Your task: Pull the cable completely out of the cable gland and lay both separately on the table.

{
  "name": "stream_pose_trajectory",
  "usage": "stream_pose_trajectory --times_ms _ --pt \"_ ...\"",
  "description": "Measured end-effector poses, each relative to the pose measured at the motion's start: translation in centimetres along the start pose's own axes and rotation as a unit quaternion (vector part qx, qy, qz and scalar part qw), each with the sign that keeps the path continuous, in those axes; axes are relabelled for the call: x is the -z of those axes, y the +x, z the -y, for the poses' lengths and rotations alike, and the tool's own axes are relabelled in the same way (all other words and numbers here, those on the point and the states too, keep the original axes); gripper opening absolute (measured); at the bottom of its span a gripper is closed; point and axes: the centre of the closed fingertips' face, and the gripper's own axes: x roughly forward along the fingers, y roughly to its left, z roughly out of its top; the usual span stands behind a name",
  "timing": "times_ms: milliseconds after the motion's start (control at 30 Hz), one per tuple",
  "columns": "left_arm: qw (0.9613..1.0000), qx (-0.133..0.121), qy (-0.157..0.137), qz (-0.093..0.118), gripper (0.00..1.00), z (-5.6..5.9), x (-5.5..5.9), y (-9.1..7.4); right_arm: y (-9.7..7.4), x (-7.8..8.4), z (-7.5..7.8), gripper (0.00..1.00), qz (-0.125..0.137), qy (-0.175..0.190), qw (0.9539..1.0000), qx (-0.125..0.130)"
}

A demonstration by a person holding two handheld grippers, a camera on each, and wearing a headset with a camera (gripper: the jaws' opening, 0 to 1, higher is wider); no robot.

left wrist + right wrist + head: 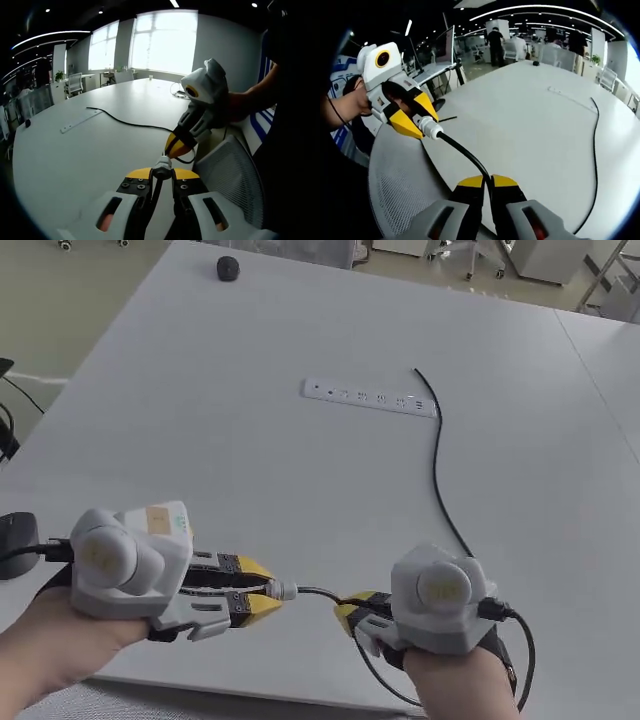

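At the near edge of the table (250,470), the left gripper (262,598) is clamped on the white cable gland (283,590). The right gripper (350,614), just to its right, pinches the black cable (318,593) that runs out of the gland. Both hang about over the edge, so a slipping pinch could drop either piece off the table. With so short a stretch between the grippers, a crooked pull may bind the cable in the gland. The nearest thing to a container is the gland itself: the cable is threaded through it, its tail passing back between the left jaws.
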Motion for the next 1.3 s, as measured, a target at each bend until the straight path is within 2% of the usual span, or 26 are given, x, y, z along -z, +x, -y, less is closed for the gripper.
stream_pose_trajectory --times_ms 100,167,367,433,500,600,633,700,800,867,933,1067,1167,1233,1300 --pt "1.0000 -0.001 0.000 0.000 0.16 -0.2 0.0 0.0 -0.2 -0.2 0.1 0.01 0.009 -0.005 0.9999 -0.002" --pt "0.9999 0.001 -0.010 0.010 0.15 -0.2 -0.3 -0.1 -0.5 -0.4 0.2 0.01 0.016 -0.006 0.9998 -0.004" --pt "0.9999 0.002 -0.011 0.009 0.15 -0.3 -0.2 -0.1 -0.8 -0.3 -0.1 0.02 0.009 -0.025 0.9996 -0.004" --pt "0.9999 0.004 -0.010 0.010 0.15 -0.2 -0.3 -0.1 -0.9 -0.5 -0.4 0.08 0.012 -0.035 0.9993 -0.006" --pt "0.9999 0.006 -0.003 0.009 0.15 -0.1 -0.4 -0.1 -1.0 -1.1 -0.8 0.17 0.018 -0.041 0.9989 -0.014" --pt "1.0000 0.008 -0.002 0.000 0.15 -0.1 -0.2 0.1 -1.4 -2.3 -1.4 0.20 0.029 -0.073 0.9967 -0.023" --pt "1.0000 0.008 -0.004 -0.001 0.15 -0.2 -0.1 0.1 -1.6 -3.0 -1.9 0.21 0.039 -0.098 0.9940 -0.030" --pt "0.9999 0.008 -0.008 -0.001 0.16 -0.3 -0.1 0.1 -1.8 -3.7 -2.4 0.22 0.038 -0.144 0.9885 -0.028" --pt "0.9999 0.008 -0.009 0.000 0.16 -0.1 0.0 0.2 -1.7 -4.3 -3.7 0.21 0.033 -0.228 0.9728 -0.026" --pt "0.9999 0.011 -0.011 -0.001 0.16 0.1 0.0 0.2 -1.5 -4.6 -4.4 0.19 0.032 -0.255 0.9660 -0.026" --pt "0.9999 0.011 -0.012 -0.002 0.16 0.2 0.1 0.1 -1.1 -4.1 -4.5 0.16 0.013 -0.269 0.9628 -0.020" --pt "0.9998 0.011 -0.013 -0.005 0.16 0.4 0.3 0.2 -0.9 -4.2 -5.5 0.12 0.018 -0.284 0.9582 -0.031" --pt "0.9998 0.013 -0.012 -0.007 0.16 0.6 0.3 0.2 -0.8 -3.9 -5.7 0.08 0.013 -0.309 0.9506 -0.033" --pt "0.9998 0.014 -0.012 -0.008 0.16 0.5 0.3 0.2 -0.7 -3.8 -5.8 0.02 0.012 -0.323 0.9458 -0.034" --pt "0.9998 0.015 -0.010 -0.012 0.16 0.5 0.3 0.2 -0.7 -3.8 -5.8 0.00 0.013 -0.328 0.9439 -0.037"
